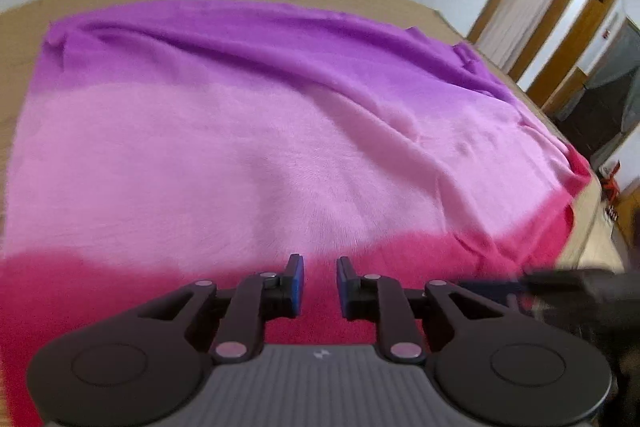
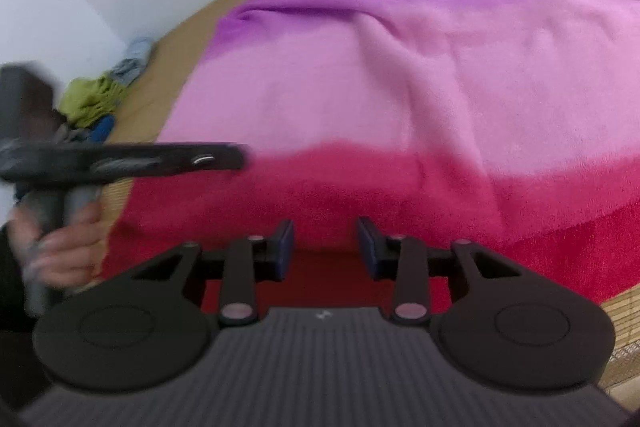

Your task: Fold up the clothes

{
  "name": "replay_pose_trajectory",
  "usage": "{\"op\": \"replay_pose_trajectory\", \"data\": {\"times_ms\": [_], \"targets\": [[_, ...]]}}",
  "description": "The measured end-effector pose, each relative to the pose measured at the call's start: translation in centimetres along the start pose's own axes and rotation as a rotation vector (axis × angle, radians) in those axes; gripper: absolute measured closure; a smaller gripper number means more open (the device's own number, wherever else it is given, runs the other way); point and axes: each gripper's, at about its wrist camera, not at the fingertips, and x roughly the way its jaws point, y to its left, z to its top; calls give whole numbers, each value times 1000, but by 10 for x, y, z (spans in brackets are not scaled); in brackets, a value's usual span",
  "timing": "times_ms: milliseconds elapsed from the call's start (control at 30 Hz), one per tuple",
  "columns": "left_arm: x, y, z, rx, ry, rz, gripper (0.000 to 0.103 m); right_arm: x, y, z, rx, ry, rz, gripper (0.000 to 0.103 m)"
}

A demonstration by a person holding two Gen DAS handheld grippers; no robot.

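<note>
Between the fingers of the left gripper (image 1: 319,269) lies a narrow empty gap, its blue pads apart above the red band of the cloth (image 1: 256,131) and pinching nothing. Just below the right gripper (image 2: 325,233) the same red band runs under more widely spread fingers, which also hold nothing. Left of those fingers a hand (image 2: 66,247) grips the other tool's handle. Ahead of both pairs the fabric turns pale pink, then purple, spread with loose creases over a woven mat (image 1: 24,23). Beyond its far-left edge sits a small heap of clothes (image 2: 98,99).
</note>
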Motion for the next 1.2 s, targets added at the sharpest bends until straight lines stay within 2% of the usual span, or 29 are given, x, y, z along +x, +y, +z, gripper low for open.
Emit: {"op": "replay_pose_trajectory", "data": {"times_ms": [100, 167, 233, 333, 467, 533, 567, 600, 667, 800, 900, 933, 1000, 1100, 1200], "targets": [[-26, -5, -14, 70, -20, -17, 70, 5, -4, 7, 3, -49, -43, 64], [-35, -16, -25, 161, -16, -24, 65, 10, -8, 13, 5, -62, -65, 63], [-35, -32, -35, 288, -15, 4, 61, 14, -11, 17, 30, -60, -67, 63], [-22, -55, -45, 444, -11, 44, 59, 17, -16, 17, 60, -59, -65, 63], [-3, -70, -48, 553, 11, 8, 57, 5, -13, 14, 70, -77, -75, 63], [8, -74, -49, 590, 16, 24, 58, -4, -11, 11, 73, -96, -85, 63], [9, -71, -45, 564, 12, 22, 74, -9, -10, 10, 74, -107, -92, 63], [10, -68, -41, 538, 8, 20, 98, -13, -8, 8, 75, -115, -98, 63], [11, -61, -32, 485, -1, 15, 99, -24, -6, 3, 76, -131, -99, 63], [-6, -31, 3, 262, -73, -51, 99, -40, -10, -11, 113, -156, -52, 63], [1, -8, 18, 112, -62, -62, 99, -36, -21, -17, 214, -160, 15, 53], [4, -1, 21, 72, -57, -61, 99, -34, -25, -18, 252, -167, 31, 46], [9, 13, 28, -6, -47, -58, 99, -27, -33, -18, 318, -189, 59, 45], [18, 17, 28, -25, -36, -4, 99, -14, -39, -14, 377, -191, 64, 45], [28, 21, 32, -62, -33, 36, 99, -3, -33, -8, 335, -173, 45, 45]]}}
